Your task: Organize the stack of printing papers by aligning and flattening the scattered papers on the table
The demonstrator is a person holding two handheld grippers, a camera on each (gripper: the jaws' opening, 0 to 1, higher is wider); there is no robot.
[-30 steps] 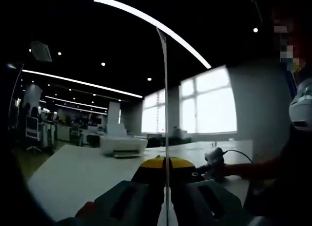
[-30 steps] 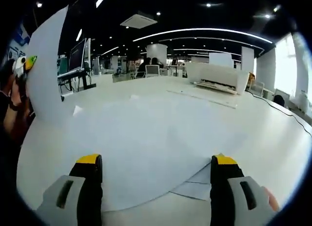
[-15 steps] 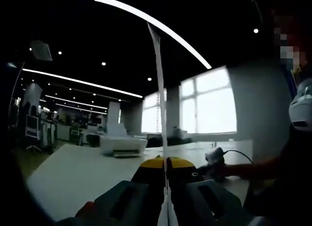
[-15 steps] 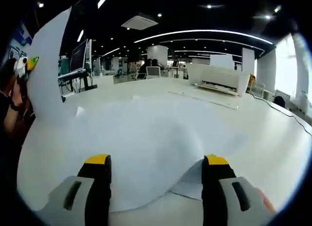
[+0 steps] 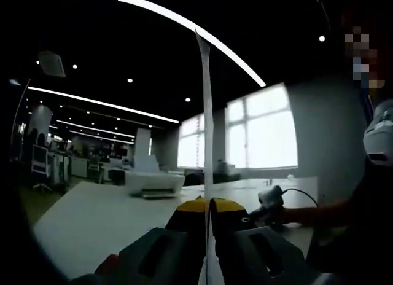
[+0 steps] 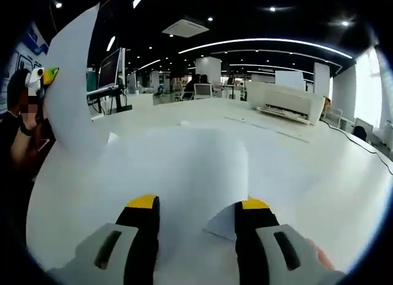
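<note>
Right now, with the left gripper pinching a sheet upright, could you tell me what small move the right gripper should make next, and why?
Probably finish closing the right gripper on the near edge of the paper. Its fingers straddle that raised edge with a gap left, while the left gripper is shut on the sheet's other end, so both ends get held.

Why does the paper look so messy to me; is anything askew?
Yes. The big sheet isn't flat: one end curls up off the table where the left tongs pinch it, seen edge-on in the left gripper view. Another sheet's corner pokes out crooked beneath it, near the right tongs.
</note>
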